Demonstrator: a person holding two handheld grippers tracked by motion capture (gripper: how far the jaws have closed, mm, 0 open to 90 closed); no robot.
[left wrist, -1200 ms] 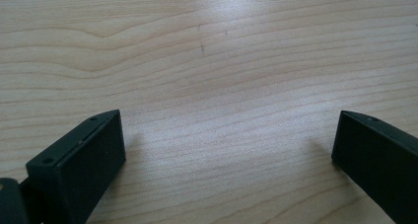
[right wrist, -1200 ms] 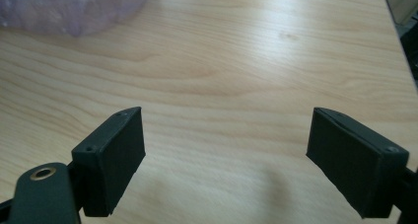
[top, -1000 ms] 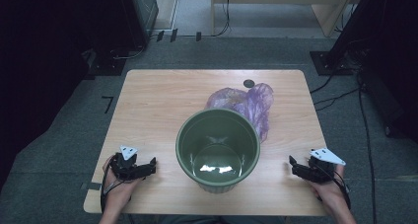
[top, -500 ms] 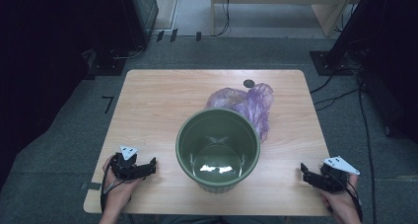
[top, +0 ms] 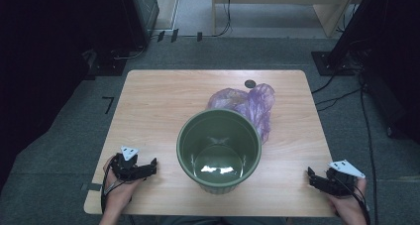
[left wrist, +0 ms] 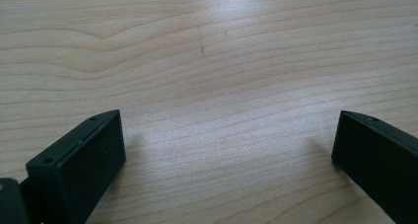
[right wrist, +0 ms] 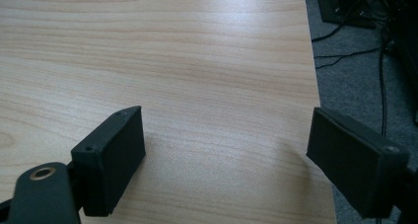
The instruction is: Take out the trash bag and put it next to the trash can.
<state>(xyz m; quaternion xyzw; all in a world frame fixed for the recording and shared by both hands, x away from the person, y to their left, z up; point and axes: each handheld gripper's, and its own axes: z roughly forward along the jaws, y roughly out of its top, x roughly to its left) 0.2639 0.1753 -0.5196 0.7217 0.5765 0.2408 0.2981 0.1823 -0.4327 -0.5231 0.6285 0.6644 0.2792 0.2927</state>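
Two grippers, left (top: 151, 164) and right (top: 312, 175), rest wide apart, flanking one green bucket (top: 219, 149); one purple, probably plastic, bag (top: 255, 105) lies behind.

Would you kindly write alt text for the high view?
A green bucket stands mid-table with a crumpled purple bag just behind it. The left tongs and right tongs rest open near the wooden table's front corners.
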